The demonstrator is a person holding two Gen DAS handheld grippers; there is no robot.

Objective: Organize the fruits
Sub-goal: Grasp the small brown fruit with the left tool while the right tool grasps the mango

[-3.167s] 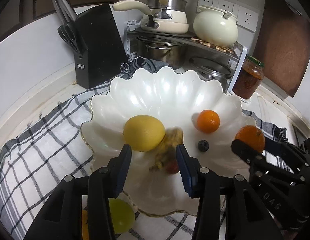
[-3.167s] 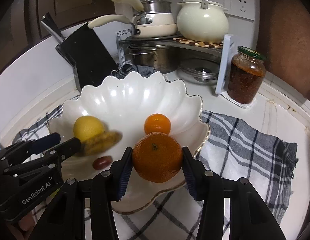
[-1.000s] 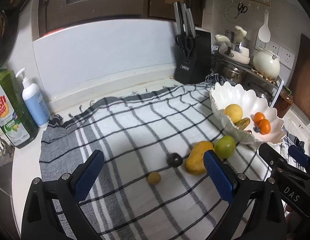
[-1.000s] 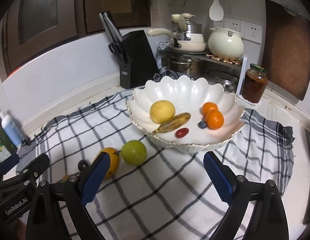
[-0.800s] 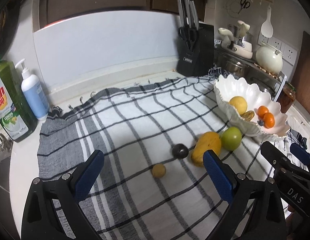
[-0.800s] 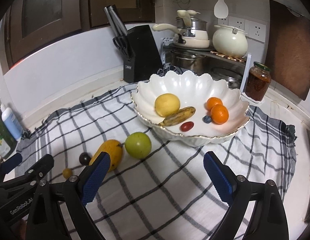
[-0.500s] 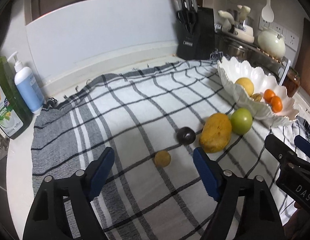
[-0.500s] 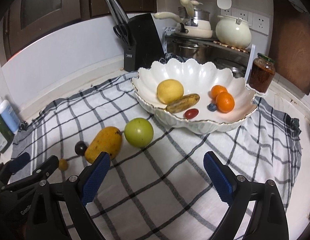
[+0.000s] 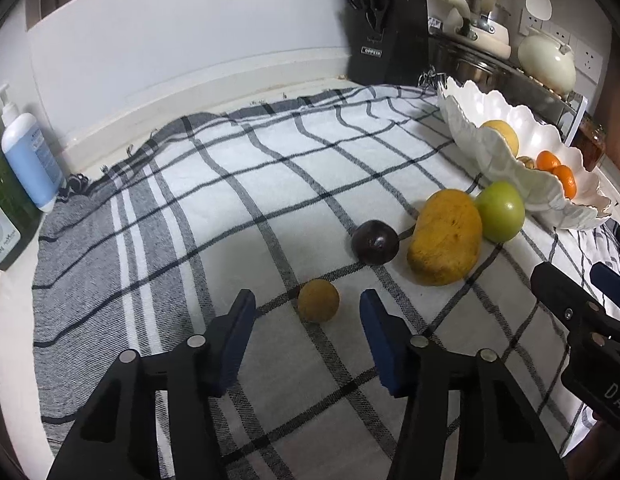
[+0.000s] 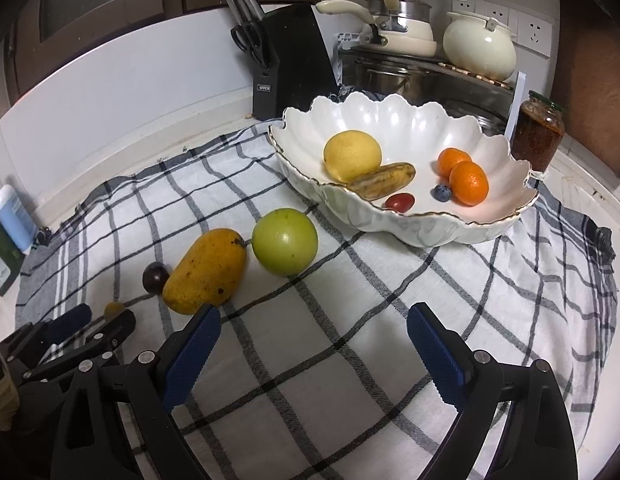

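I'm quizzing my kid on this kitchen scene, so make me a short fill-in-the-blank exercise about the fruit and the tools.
1. The mango lies between the dark plum and the green ____.
2. The left tool is open around a small ____ fruit.
3. The bowl holds ____ oranges.
4. The right tool is open and holds ____.

Missing words: apple; yellow; two; nothing

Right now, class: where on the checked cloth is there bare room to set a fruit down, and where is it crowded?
Free: the cloth between the soap bottle and the dark plum; also the stretch before the bowl, ahead of the open right gripper. Crowded: mango, green apple, plum and small yellow fruit cluster left of the bowl.
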